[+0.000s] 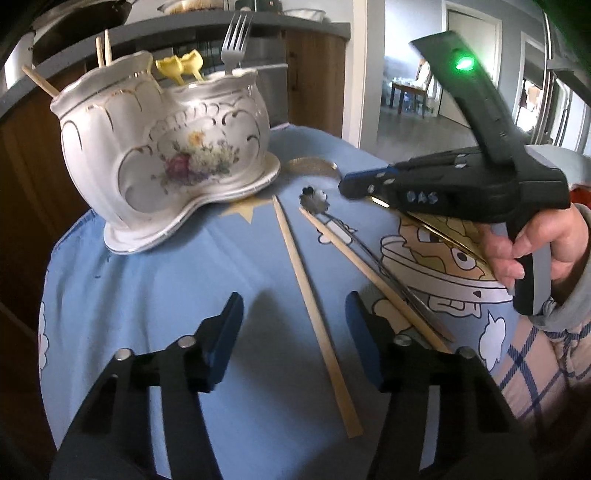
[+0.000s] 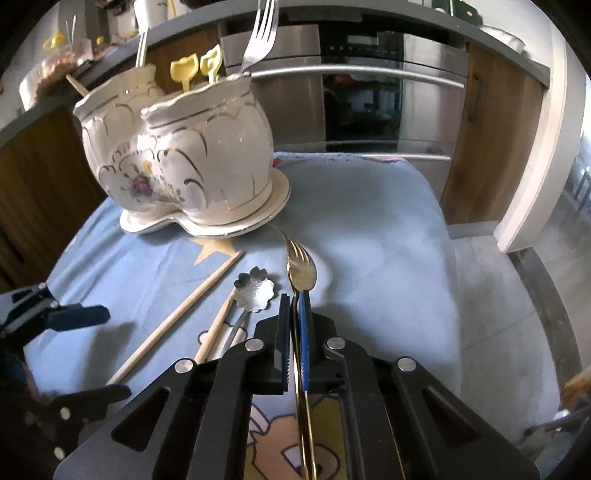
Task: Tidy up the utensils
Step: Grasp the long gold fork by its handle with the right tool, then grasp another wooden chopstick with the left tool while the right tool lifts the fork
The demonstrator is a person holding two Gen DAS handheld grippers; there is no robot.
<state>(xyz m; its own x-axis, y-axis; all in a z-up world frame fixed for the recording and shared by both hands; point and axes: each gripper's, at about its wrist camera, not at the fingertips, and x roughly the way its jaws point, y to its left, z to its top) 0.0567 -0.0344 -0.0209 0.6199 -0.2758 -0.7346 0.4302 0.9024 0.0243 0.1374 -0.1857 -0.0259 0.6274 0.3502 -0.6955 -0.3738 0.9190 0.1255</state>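
Note:
A white flowered ceramic holder [image 1: 166, 155] [image 2: 177, 147] stands at the back of the blue cloth, with a silver fork [image 1: 234, 40] [image 2: 260, 33], yellow picks [image 1: 181, 64] and chopsticks [image 1: 103, 48] in it. My right gripper [image 2: 294, 299] [image 1: 347, 186] is shut on a gold fork [image 2: 301, 266], tines forward, just above the cloth. My left gripper [image 1: 293, 314] [image 2: 92, 354] is open and low, with a loose chopstick [image 1: 314, 314] [image 2: 177, 317] lying between its fingers, untouched by the pads. A second chopstick [image 1: 369, 277] [image 2: 216, 328] and a flower-shaped spoon [image 1: 314, 197] [image 2: 255, 288] lie beside it.
The blue cartoon tablecloth [image 1: 147, 295] [image 2: 369, 240] covers a small table whose edges drop away close on every side. A steel oven [image 2: 362, 92] and wooden cabinets stand behind it. A hand [image 1: 517, 251] holds the right gripper's handle.

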